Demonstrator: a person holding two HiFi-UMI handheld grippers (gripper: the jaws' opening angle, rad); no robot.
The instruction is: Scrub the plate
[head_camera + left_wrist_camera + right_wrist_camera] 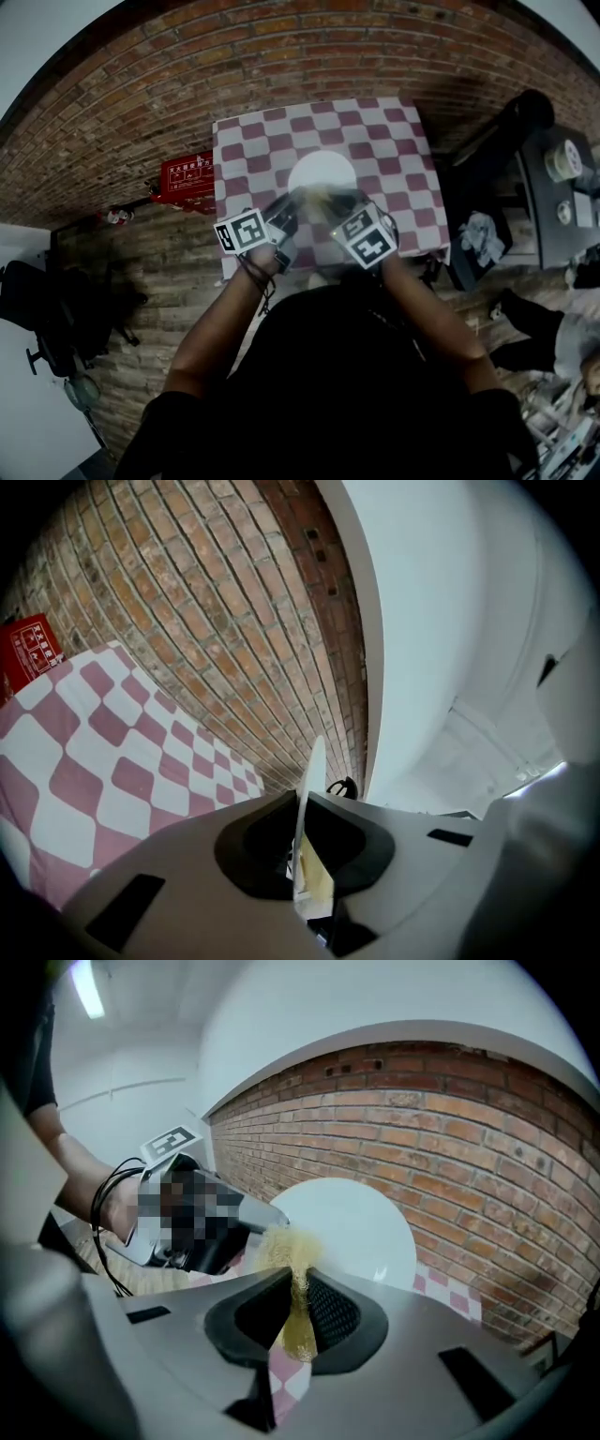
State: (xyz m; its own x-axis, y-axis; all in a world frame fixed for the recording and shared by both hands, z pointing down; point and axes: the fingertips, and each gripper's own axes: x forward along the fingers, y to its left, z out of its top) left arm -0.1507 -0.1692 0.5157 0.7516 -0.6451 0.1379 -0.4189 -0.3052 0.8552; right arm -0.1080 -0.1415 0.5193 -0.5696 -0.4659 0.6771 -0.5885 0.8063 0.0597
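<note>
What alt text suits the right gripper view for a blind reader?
The right gripper pinches a yellow scrubber at the rim of a white plate, which the left gripper holds by its edge. Brickwork fills the background.

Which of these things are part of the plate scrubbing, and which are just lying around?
In use:
- white plate, clamped in the left gripper
- yellow scrubber, clamped in the right gripper

Lying about:
- red box beside the table
- black chair
- pale crumpled cloth at right
</note>
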